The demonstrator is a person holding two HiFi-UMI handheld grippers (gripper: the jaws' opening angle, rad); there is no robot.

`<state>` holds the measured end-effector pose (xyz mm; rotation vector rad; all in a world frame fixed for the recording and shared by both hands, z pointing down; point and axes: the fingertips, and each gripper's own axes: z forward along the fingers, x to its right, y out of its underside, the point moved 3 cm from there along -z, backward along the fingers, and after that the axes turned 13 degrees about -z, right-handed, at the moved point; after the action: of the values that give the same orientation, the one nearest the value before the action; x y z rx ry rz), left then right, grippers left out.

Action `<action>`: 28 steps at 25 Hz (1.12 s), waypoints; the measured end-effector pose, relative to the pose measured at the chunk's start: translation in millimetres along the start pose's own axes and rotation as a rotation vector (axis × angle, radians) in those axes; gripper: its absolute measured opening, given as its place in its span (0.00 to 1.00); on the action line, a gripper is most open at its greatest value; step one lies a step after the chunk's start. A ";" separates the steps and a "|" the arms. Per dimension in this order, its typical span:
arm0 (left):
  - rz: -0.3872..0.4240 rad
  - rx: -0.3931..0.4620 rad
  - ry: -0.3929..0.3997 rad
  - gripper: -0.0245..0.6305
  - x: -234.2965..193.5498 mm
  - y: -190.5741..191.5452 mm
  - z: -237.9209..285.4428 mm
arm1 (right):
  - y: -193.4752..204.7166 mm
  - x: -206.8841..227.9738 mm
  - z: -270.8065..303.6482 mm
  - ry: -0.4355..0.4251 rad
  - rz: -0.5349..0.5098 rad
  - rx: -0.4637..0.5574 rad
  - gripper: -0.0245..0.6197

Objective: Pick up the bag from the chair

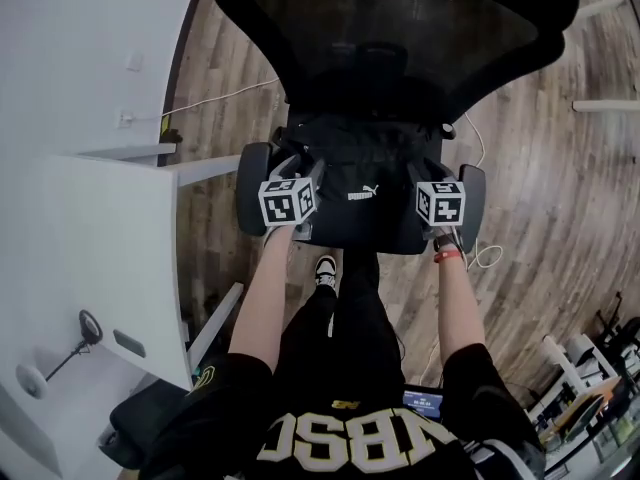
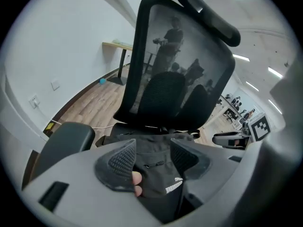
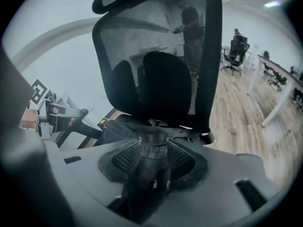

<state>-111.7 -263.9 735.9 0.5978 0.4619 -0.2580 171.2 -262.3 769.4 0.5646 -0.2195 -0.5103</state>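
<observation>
A black bag (image 1: 360, 193) with a white logo lies on the seat of a black mesh-backed office chair (image 1: 400, 28). My left gripper (image 1: 303, 173) hovers over the bag's left side, next to the left armrest (image 1: 252, 188). My right gripper (image 1: 425, 173) is over the bag's right side by the right armrest (image 1: 470, 203). In the left gripper view the left gripper (image 2: 152, 150) stands open, with the bag (image 2: 156, 171) showing through the gap. In the right gripper view the right gripper (image 3: 154, 150) is open too, with dark bag fabric (image 3: 142, 183) filling the gap below its pads.
A white desk (image 1: 90, 268) stands close on the left. A white cable (image 1: 220, 98) runs across the wooden floor behind the chair. The person's legs and a shoe (image 1: 326, 268) are in front of the seat. Other chairs and tables (image 3: 236, 51) stand far off.
</observation>
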 end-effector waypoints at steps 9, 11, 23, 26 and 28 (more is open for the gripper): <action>-0.119 -0.088 -0.075 0.63 -50.5 21.8 73.5 | 26.7 38.7 80.9 -0.018 0.029 -0.064 0.50; -0.110 -0.113 -0.106 0.66 -60.5 31.0 88.6 | 31.5 42.6 95.3 -0.026 0.017 -0.076 0.51; -0.113 -0.180 -0.206 0.55 -96.7 47.3 136.4 | 52.8 47.7 146.6 -0.016 0.035 -0.148 0.44; -0.104 -0.192 -0.221 0.46 -95.9 47.2 133.8 | 51.8 44.0 146.5 -0.005 0.039 -0.166 0.39; -0.132 -0.188 -0.224 0.34 -94.7 45.8 131.2 | 50.3 41.3 145.4 -0.001 0.033 -0.170 0.34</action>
<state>-132.5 -295.5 899.8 0.3501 0.3049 -0.3982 178.0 -313.2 920.2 0.3949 -0.1839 -0.4915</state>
